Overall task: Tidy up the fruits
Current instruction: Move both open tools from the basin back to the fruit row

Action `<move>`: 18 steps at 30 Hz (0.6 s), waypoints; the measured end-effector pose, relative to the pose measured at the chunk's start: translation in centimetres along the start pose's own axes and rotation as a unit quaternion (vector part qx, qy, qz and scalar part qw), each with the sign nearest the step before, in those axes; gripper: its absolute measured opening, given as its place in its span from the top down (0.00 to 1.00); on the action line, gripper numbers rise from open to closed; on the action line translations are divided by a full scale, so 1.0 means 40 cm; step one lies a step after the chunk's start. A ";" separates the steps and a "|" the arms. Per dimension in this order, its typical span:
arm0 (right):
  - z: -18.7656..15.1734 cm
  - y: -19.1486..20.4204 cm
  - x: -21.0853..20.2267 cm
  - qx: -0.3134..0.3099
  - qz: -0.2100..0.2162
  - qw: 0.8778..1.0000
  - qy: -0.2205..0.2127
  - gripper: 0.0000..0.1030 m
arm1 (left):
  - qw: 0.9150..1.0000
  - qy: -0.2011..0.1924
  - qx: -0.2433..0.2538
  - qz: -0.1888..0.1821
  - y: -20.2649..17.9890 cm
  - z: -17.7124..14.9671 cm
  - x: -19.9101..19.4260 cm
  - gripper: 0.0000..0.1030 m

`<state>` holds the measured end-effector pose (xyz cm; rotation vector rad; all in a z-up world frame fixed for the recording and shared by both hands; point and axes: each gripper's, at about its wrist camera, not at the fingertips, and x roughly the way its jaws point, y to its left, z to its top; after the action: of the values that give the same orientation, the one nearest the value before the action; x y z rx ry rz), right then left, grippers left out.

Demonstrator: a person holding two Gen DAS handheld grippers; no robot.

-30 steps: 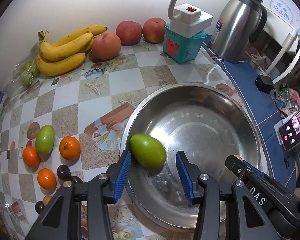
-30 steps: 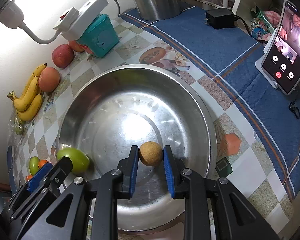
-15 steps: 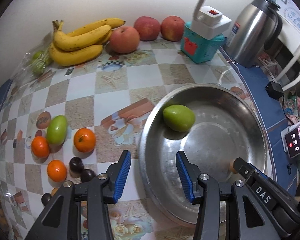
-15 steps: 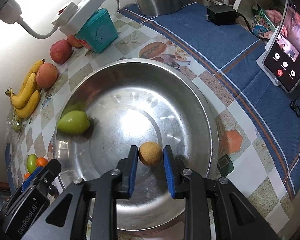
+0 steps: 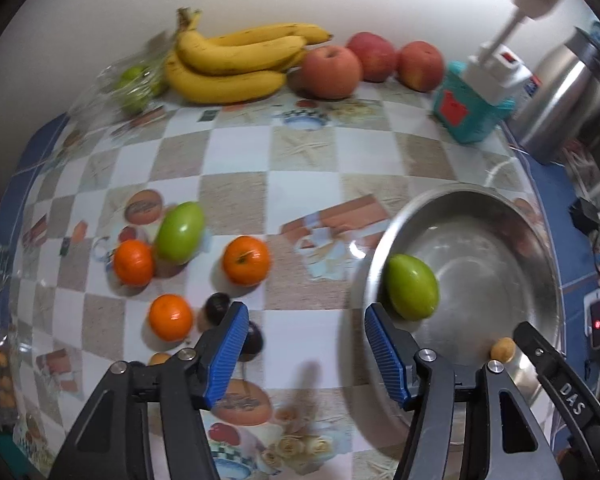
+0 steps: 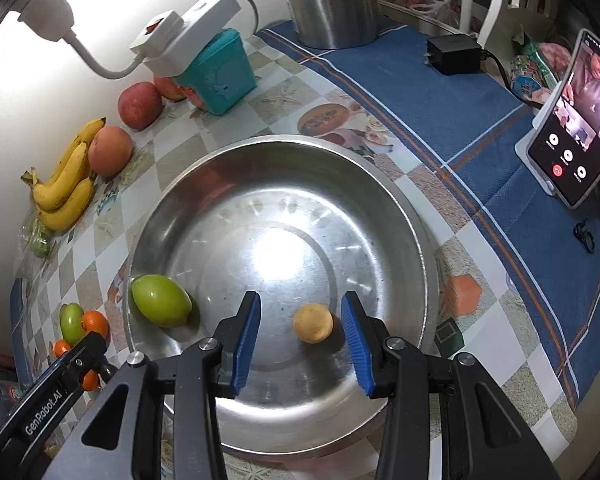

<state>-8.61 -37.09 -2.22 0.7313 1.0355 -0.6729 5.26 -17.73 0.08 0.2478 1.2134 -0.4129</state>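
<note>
We hold two black grippers with blue ribbed pads over a kitchen table covered in a checkered, picture-printed cloth. The left gripper (image 5: 304, 350) has its jaws spread wide and holds nothing; it hovers above the cloth, just left of a steel bowl (image 5: 540, 264). The right gripper (image 6: 300, 340) is also wide open and empty, its pads on either side of a small tan fruit (image 6: 313, 323) that rests on the bowl's floor without touching either pad.

Inside the bowl (image 6: 416, 240) lies a green fruit (image 6: 161, 300), against the wall on the side toward the left gripper. From the left wrist, that green fruit (image 5: 412, 286) sits just inside the rim, and the tan fruit (image 5: 503, 349) shows beside the other gripper's tip.

Left of the bowl, loose on the cloth, we see a second green fruit (image 5: 180, 232) touching an orange (image 5: 133, 262), another orange (image 5: 246, 260) a little to the right, and a third (image 5: 171, 317) nearer us. Two dark round fruits (image 5: 218, 307) lie by the left pad, one partly hidden behind it.

Along the far wall are bananas (image 5: 236, 62), three reddish apples (image 5: 331, 71), and a plastic bag (image 5: 134, 80) of green fruit. To the right stand a teal box (image 5: 472, 114) with a white power strip (image 5: 496, 76) on top and a steel kettle (image 5: 568, 92). A phone (image 6: 576, 124) on a stand shows a call screen, on blue cloth right of the bowl.
</note>
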 end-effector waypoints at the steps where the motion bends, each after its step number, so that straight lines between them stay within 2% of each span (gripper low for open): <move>1: 0.000 0.003 -0.001 -0.003 0.001 1.000 0.000 0.58 | 1.000 0.002 -0.007 0.003 0.012 0.000 0.001 0.37; 5: -0.002 0.016 -0.002 -0.011 0.003 1.000 0.000 0.58 | 1.000 0.009 -0.026 0.008 0.038 -0.001 0.010 0.35; 7: -0.003 0.023 0.001 -0.017 0.004 1.000 0.002 0.55 | 0.999 0.015 -0.036 0.013 0.049 -0.001 0.017 0.25; 8: -0.004 0.026 0.003 -0.019 0.003 1.000 0.003 0.40 | 0.999 0.017 -0.040 0.017 0.053 -0.001 0.021 0.23; 9: -0.006 0.028 0.005 -0.022 0.001 1.000 0.004 0.30 | 0.999 0.018 -0.043 0.019 0.056 -0.001 0.024 0.21; 11: -0.007 0.033 0.007 -0.027 0.003 1.000 0.004 0.29 | 0.998 0.020 -0.048 0.026 0.064 -0.001 0.030 0.19; 13: -0.008 0.037 0.008 -0.031 0.004 0.999 0.005 0.28 | 0.998 0.022 -0.052 0.031 0.069 -0.002 0.034 0.11; 15: -0.010 0.041 0.009 -0.036 0.000 0.999 0.005 0.24 | 0.998 0.021 -0.057 0.033 0.075 -0.002 0.036 0.09; 18: -0.010 0.048 0.010 -0.043 0.000 0.999 0.005 0.23 | 0.997 0.021 -0.065 0.037 0.085 -0.001 0.040 0.05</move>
<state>-7.17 -35.70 -2.32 0.6594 1.0682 -0.6217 7.17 -14.93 -1.57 0.1897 1.2636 -0.2655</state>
